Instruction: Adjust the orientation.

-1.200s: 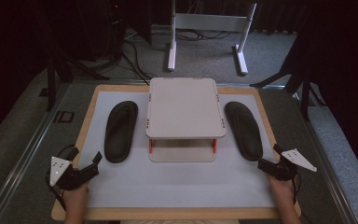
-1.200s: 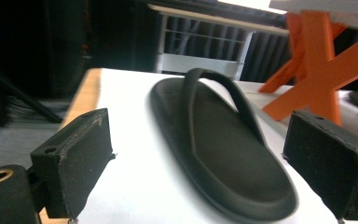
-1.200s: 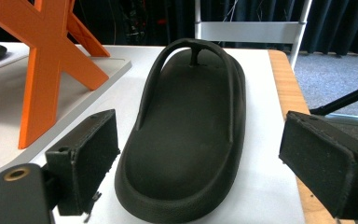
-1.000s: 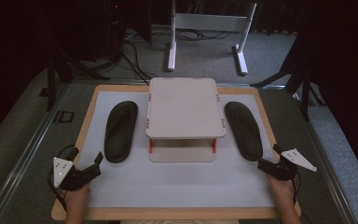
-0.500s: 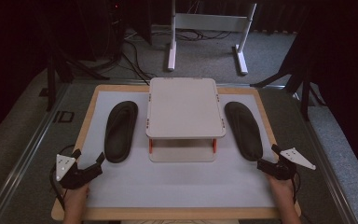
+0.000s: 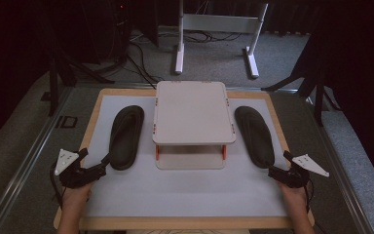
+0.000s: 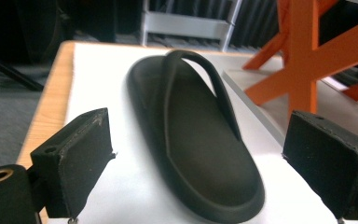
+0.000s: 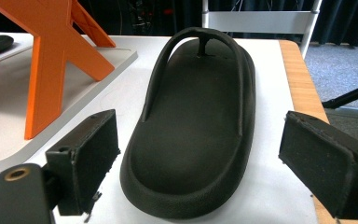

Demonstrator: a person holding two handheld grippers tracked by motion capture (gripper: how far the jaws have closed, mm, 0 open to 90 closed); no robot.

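Two black flip-flops lie on the white mat, one (image 6: 125, 136) left of a small white two-level rack (image 6: 193, 113) and one (image 6: 255, 135) right of it. My left gripper (image 6: 103, 162) is open just short of the left flip-flop's heel (image 7: 200, 154), jaws standing wide on either side of it. My right gripper (image 6: 274, 171) is open too, close behind the heel of the right flip-flop (image 8: 196, 126), with nothing between its jaws.
The rack stands on orange cross-shaped legs (image 7: 307, 56) (image 8: 56, 51) on a white base plate. The mat lies on a wooden board (image 6: 90, 122) with a raised edge. Behind the table stand a white metal frame (image 6: 214, 29) and cables on the grey floor.
My left gripper has moved forward and to the right, up to the left flip-flop's heel. The right gripper has barely shifted.
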